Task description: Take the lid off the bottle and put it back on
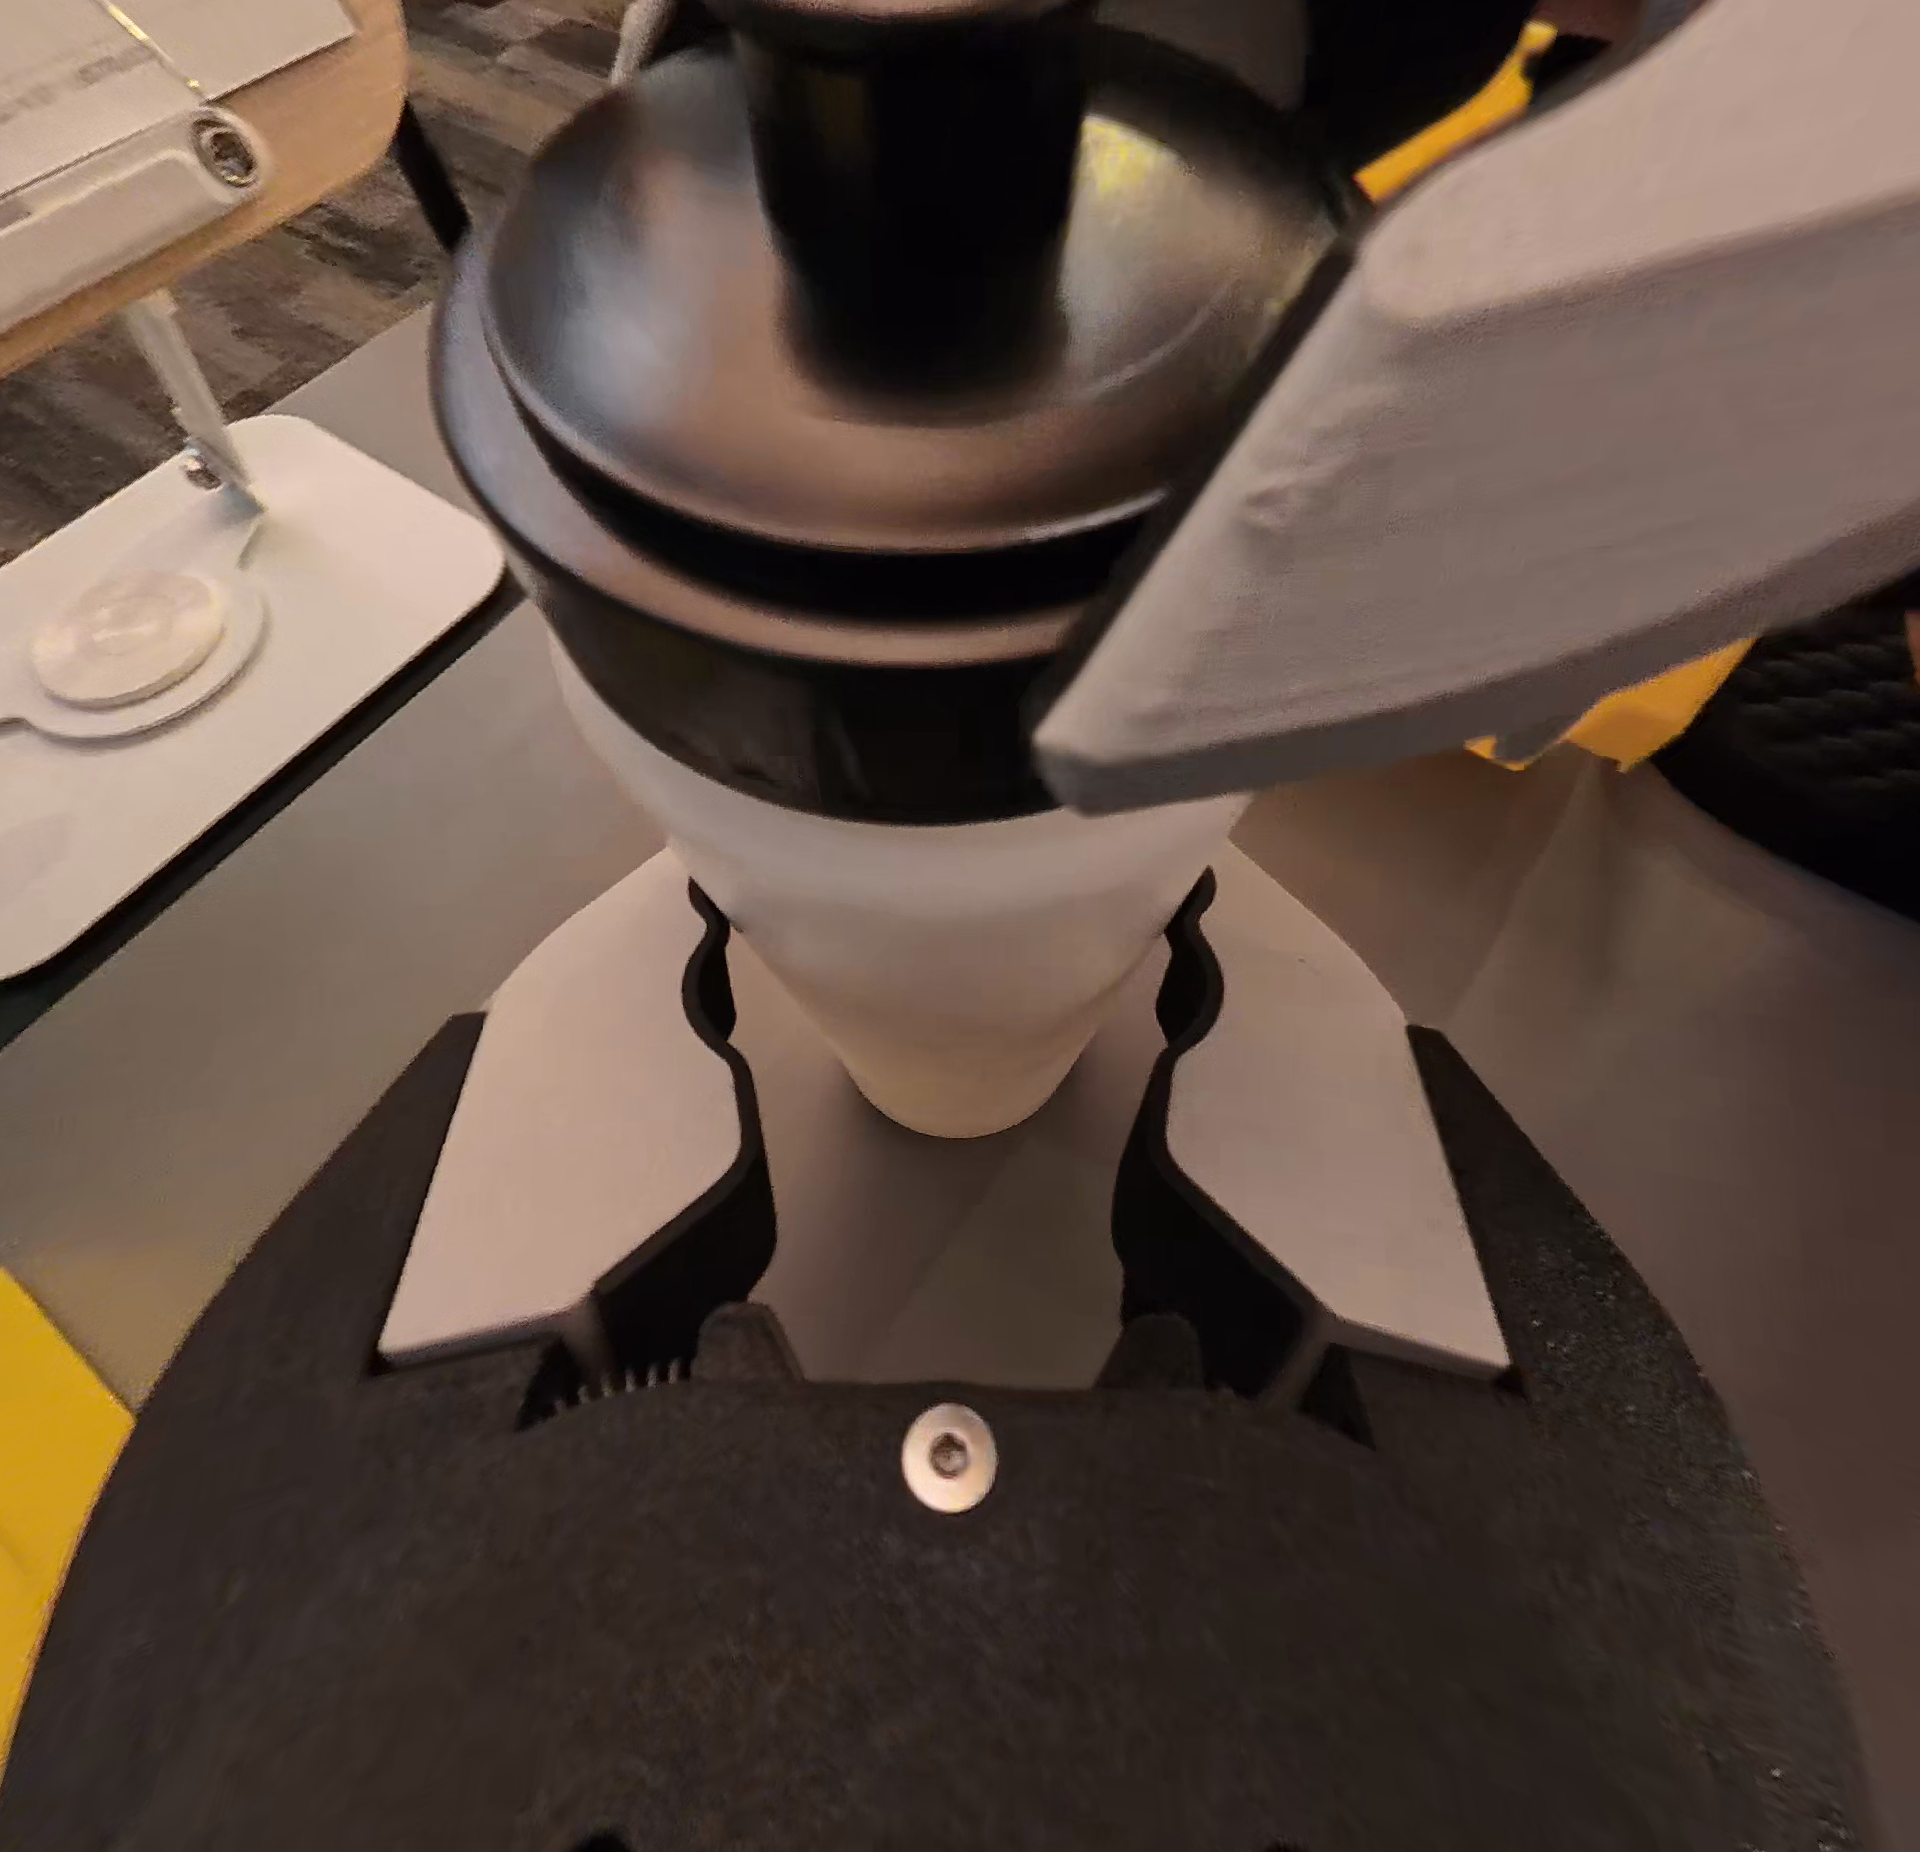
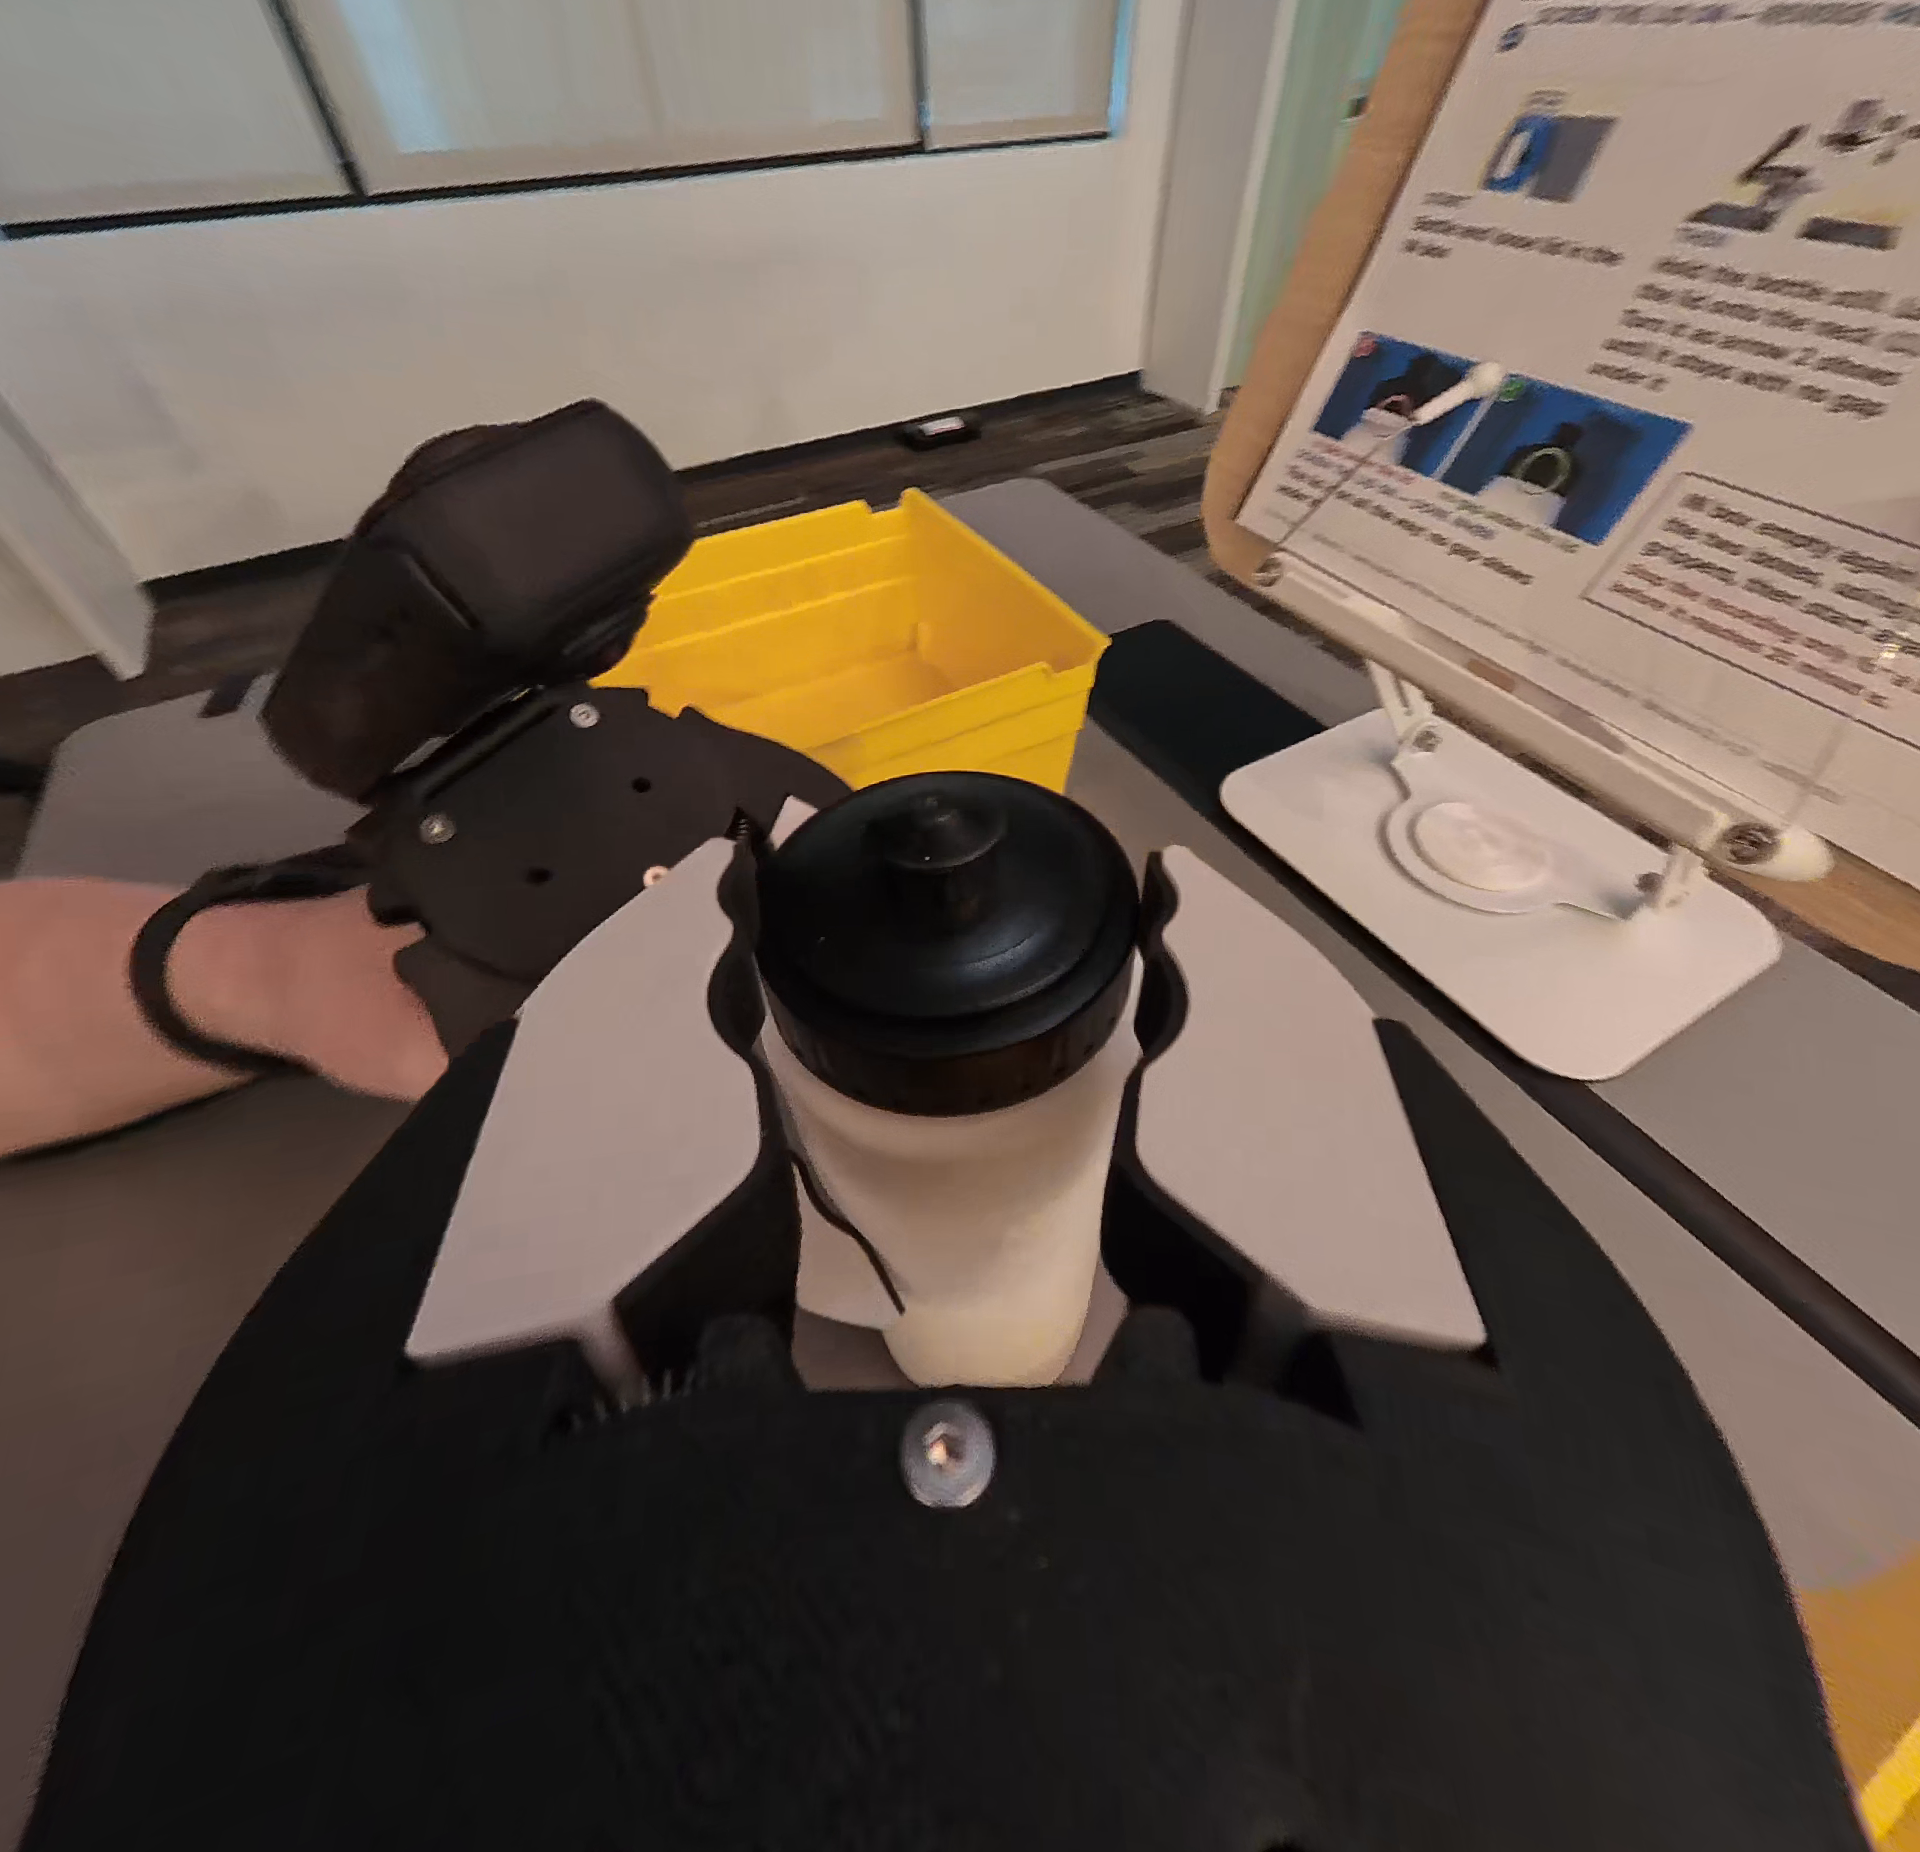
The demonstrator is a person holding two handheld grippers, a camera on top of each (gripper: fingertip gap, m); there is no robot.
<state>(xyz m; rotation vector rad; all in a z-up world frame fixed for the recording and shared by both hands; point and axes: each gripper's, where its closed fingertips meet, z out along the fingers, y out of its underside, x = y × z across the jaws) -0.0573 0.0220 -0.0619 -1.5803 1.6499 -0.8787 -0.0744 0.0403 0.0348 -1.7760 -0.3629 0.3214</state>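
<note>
A white bottle (image 1: 956,1023) with a black spouted lid (image 1: 831,514) stands upright on the grey table. My left gripper (image 1: 951,929) is shut on the bottle's white body below the lid. My right gripper (image 2: 945,919) comes from above, its two fingers pressed on either side of the lid (image 2: 987,971), with the bottle body (image 2: 935,1231) below. One grey finger (image 1: 1455,452) of the right gripper shows against the lid's right side in the left wrist view. The lid sits on the bottle and looks blurred there.
A person's hand (image 2: 156,992) holds the black body of the left gripper (image 2: 520,805). A yellow bin (image 2: 883,659) stands behind the bottle. An instruction board (image 2: 1662,348) on a white stand base (image 2: 1507,898) is at the right, also seen as a white base (image 1: 208,659). Spacing between my two grippers at the tips: around 9 centimetres.
</note>
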